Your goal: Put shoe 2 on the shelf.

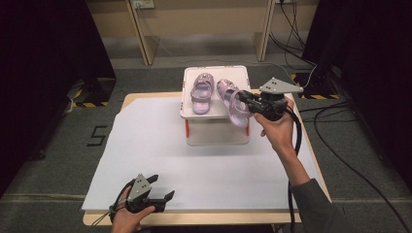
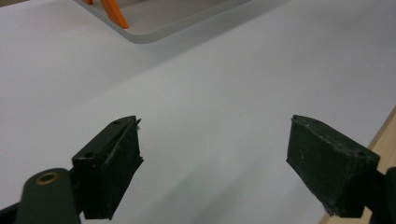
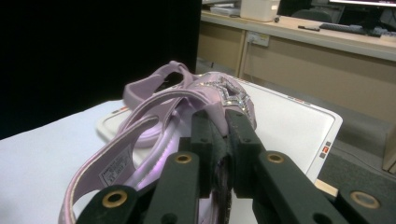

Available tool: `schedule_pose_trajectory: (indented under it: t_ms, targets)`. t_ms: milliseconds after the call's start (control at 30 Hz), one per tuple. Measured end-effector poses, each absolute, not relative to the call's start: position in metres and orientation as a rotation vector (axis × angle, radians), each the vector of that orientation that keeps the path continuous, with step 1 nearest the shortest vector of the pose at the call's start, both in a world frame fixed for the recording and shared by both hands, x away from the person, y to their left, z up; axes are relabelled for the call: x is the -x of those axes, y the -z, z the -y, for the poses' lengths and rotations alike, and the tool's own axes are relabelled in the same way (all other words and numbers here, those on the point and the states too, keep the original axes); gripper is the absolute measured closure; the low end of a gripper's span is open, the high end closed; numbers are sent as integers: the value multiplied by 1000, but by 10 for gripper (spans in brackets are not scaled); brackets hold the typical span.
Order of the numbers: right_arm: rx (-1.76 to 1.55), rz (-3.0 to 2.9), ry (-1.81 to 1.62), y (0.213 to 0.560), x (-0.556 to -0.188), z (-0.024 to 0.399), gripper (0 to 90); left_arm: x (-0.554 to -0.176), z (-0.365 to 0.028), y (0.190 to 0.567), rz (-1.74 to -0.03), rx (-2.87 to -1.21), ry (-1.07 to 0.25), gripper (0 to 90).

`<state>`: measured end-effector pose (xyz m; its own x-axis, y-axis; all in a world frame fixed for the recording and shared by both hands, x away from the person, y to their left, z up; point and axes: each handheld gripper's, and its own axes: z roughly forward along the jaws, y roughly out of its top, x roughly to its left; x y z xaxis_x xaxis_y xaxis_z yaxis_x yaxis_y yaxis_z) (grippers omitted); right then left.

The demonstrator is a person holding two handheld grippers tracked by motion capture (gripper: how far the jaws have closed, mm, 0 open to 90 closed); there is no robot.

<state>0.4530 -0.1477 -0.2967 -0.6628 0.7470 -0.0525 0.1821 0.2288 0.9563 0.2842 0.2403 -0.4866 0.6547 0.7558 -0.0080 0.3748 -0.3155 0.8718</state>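
Sandal: right gripper (image 1: 247, 99) pinched shiny lilac strappy sandal (image 1: 233, 108) at white plastic stand (image 1: 190, 92) right edge.
Left gripper (image 1: 163, 187): jaws spread, well before stand.

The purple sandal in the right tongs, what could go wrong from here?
1. The right tongs pinch only the strap edge of the held sandal, and its heel hangs past the edge of the white stand, so it could twist or slip out.
2. The second sandal lies close beside it on the stand; a sideways swing might knock it off.
3. The left tongs wait open over the white board, too far away to catch a drop.
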Motion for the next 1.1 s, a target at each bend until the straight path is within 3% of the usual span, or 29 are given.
schedule_pose_trajectory:
  t_ms: [500, 1100]
  targets:
    - [-947, -1967, -1293, 297, -503, 124, 830, -284, -239, 487, -878, -1940, -506, 168]
    - [-1010, -1971, -1169, 311, -532, 103, 815, -283, -239, 486, -873, -1937, -509, 168]
